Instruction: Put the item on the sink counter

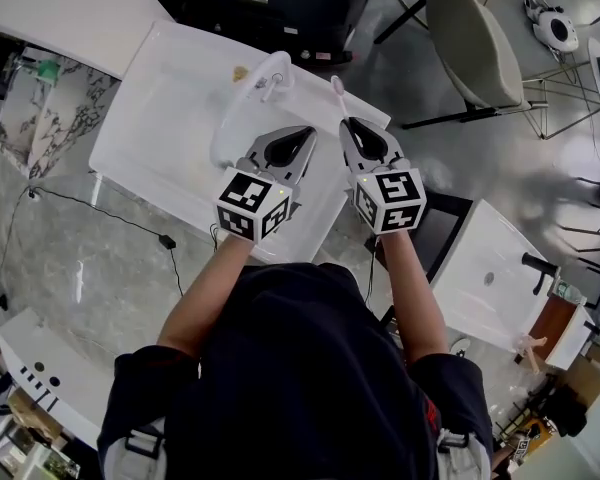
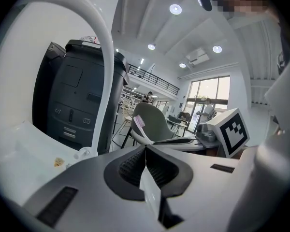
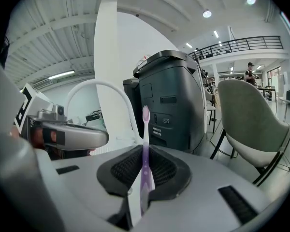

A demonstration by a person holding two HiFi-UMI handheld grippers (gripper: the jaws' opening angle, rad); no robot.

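The white sink counter (image 1: pixel 115 163) stretched out below the standing person, its basin taking most of the top and a curved white faucet (image 1: pixel 265 73) rising near the far edge. Both grippers hung side by side above the counter's near right part. The left gripper (image 1: pixel 305 133) had its jaws pressed together with nothing between them. The right gripper (image 1: pixel 348 123) was pinching a pink toothbrush (image 1: pixel 340 98) by the lower handle. The brush stuck straight out past the jaw tips, its long axis in line with the gripper and its bristle head pointing away from the person toward the counter's far right corner. It was off the surface, just right of the faucet. As I judged it, the bare rim lay below and ahead of the right gripper, so that gripper would lower and tip the brush flat.
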